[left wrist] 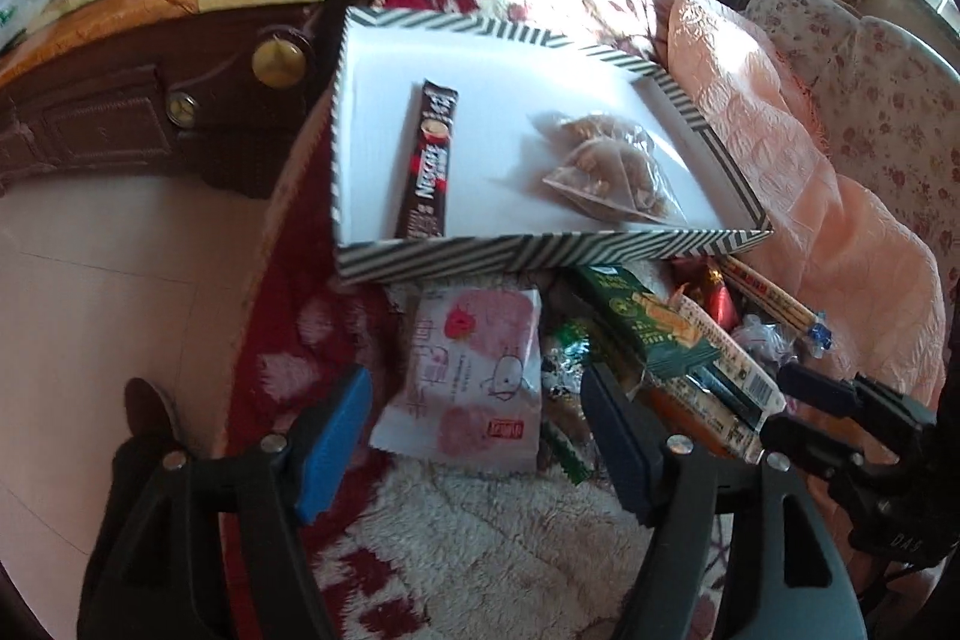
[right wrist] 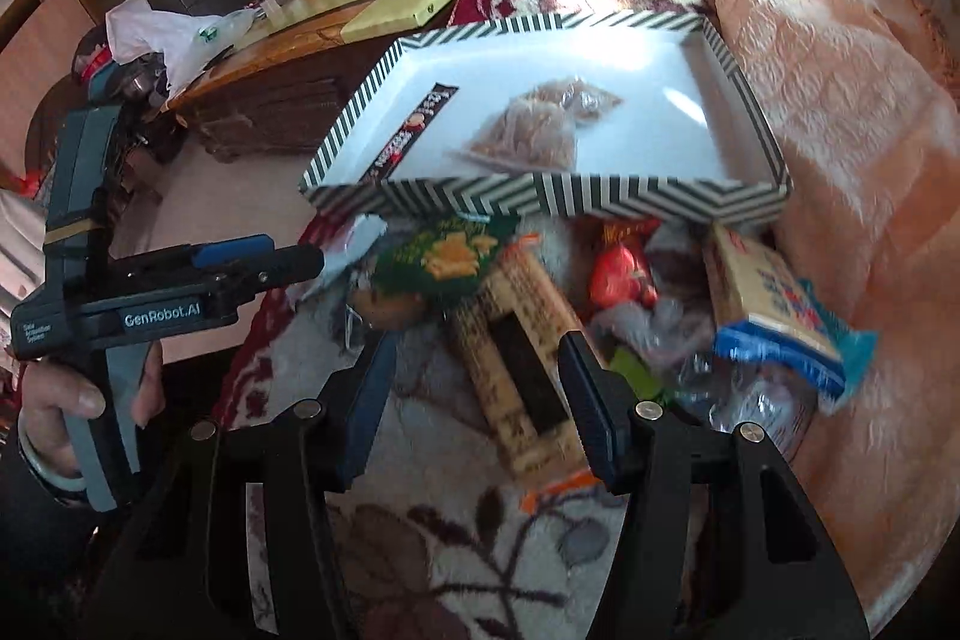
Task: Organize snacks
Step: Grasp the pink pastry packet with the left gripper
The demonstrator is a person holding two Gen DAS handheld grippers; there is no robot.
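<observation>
at the bottom of each frame, the left gripper (left wrist: 474,436) and right gripper (right wrist: 477,400) hover spread and empty over the snack pile (right wrist: 540,304) at centre, likely choosing; beyond, the striped box (left wrist: 540,253) holds a coffee stick (left wrist: 427,160) and nut bags (left wrist: 606,166).

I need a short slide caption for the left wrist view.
Open left gripper above pink snack packet; striped box holds coffee stick.

I count 1 striped box (left wrist: 540,256) holding 1 coffee stick (left wrist: 425,160) and 2 clear bags of nuts (left wrist: 606,166). In front I see 1 pink packet (left wrist: 474,376), 1 green packet (left wrist: 648,322) and 1 red candy (right wrist: 621,274).
</observation>
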